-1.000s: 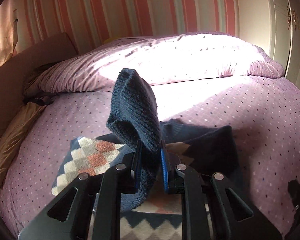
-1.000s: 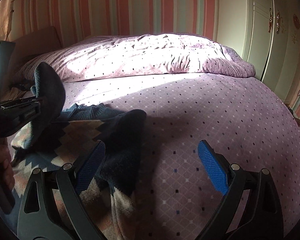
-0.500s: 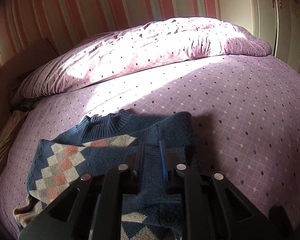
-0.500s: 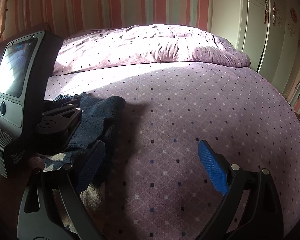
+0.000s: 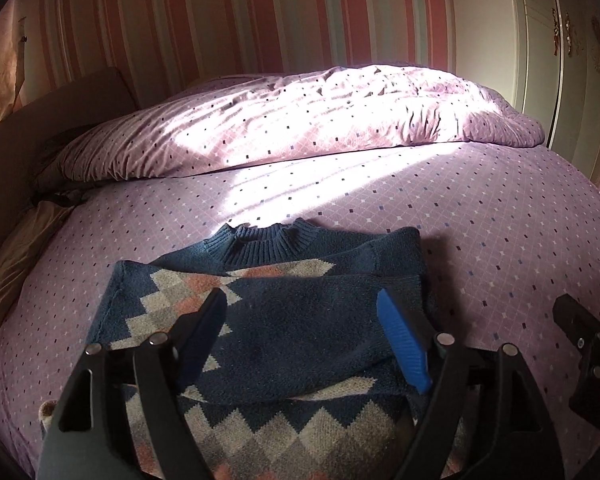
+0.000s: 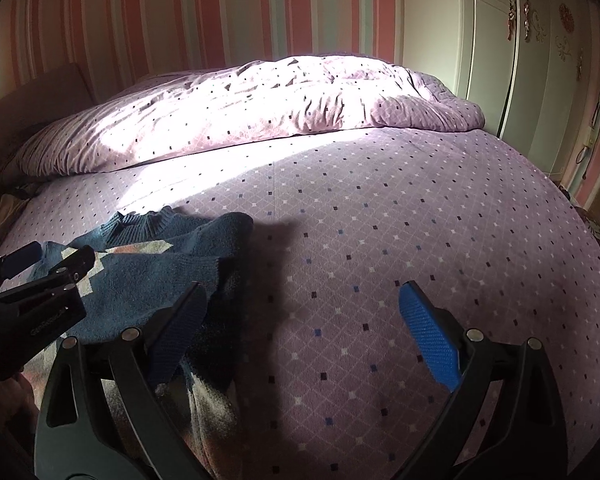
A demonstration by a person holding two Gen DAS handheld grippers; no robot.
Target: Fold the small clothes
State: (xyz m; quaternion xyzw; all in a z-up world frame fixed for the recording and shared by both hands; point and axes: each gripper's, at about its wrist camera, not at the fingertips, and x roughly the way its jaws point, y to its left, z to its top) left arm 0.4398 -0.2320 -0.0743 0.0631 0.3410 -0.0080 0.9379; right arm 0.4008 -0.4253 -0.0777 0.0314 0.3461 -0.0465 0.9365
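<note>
The sweater [image 5: 284, 320], navy knit with a cream and salmon diamond pattern, lies flat on the purple dotted bedsheet [image 5: 480, 232], ribbed collar toward the duvet. One sleeve [image 5: 300, 332] is folded across the chest and rests there, its cuff end reaching toward the left gripper's left finger. The hem is cut off by the lower edge of the left wrist view and partly covered by the gripper's black frame; from the right wrist view only the sweater's right half shows, in deep shadow.

The left gripper [image 5: 302, 338] hovers over the folded sleeve with its jaws spread wide, the blue pads [image 5: 402, 344] clear of the knit on either side. Its jaws have just been opening: a second ago they pinched the sleeve and held it raised above the bed; half a second ago they were still narrow, low on the sweater. The sleeve has since been laid down and released.

The right gripper [image 6: 300, 328] stands wide open over bare sheet just beside the sweater's right edge, its left finger overlapping that edge in view; whether it touches cannot be told. It holds nothing, as in both earlier frames.

Beyond lie the rumpled duvet [image 5: 320, 120], a tan pillow [image 5: 16, 256] cut off at left, striped wallpaper [image 5: 260, 12] and a white wardrobe [image 6: 520, 60].
</note>
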